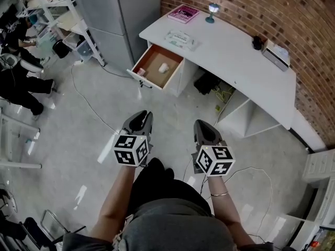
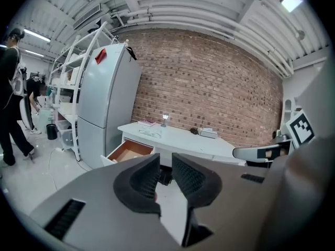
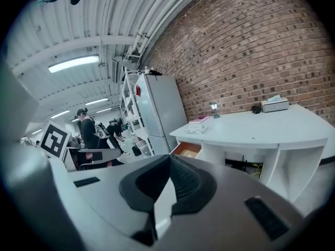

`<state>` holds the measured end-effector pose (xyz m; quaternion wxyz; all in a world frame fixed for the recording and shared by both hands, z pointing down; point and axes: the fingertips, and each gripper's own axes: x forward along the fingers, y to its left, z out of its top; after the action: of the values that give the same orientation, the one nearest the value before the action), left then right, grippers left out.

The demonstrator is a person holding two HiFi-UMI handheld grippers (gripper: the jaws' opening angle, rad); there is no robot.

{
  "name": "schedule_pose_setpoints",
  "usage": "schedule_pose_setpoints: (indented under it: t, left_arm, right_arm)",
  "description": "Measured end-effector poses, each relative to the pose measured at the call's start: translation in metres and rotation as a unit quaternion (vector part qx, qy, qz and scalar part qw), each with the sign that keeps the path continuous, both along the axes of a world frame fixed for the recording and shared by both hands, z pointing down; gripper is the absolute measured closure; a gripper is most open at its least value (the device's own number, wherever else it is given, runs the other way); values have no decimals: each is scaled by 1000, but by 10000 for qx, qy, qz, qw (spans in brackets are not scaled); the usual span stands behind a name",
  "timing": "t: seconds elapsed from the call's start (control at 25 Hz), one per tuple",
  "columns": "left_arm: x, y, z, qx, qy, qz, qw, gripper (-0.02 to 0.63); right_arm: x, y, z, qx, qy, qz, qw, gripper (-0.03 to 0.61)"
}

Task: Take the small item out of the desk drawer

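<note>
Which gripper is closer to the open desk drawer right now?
Left. The left gripper hangs almost straight below the drawer in the head view; the right gripper sits further off, to its lower right.

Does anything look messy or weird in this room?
Only the desk drawer stands out: it hangs pulled wide open, with a small white item lying alone inside. Nothing looks spilled or broken.
</note>
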<state>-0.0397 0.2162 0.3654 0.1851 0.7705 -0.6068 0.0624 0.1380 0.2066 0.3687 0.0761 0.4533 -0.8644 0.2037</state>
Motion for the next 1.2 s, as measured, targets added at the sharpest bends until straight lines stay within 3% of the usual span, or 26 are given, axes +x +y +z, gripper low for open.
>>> schedule_pose_setpoints:
  t: [0.12, 0.44, 1.2]
  left_arm:
    - [0, -6, 1, -28, -28, 6, 10000, 510]
    - [-8, -40, 15, -137, -35, 99, 9999, 455]
    - [-98, -203, 34, -339, 49, 191, 9992, 422]
  right_arm:
    - [2, -2, 4, -55, -8, 23, 10000, 575]
    - [-2, -33, 14, -175, -4, 162, 9997, 575]
    - [-93, -195, 32, -559, 140, 207, 9981, 574]
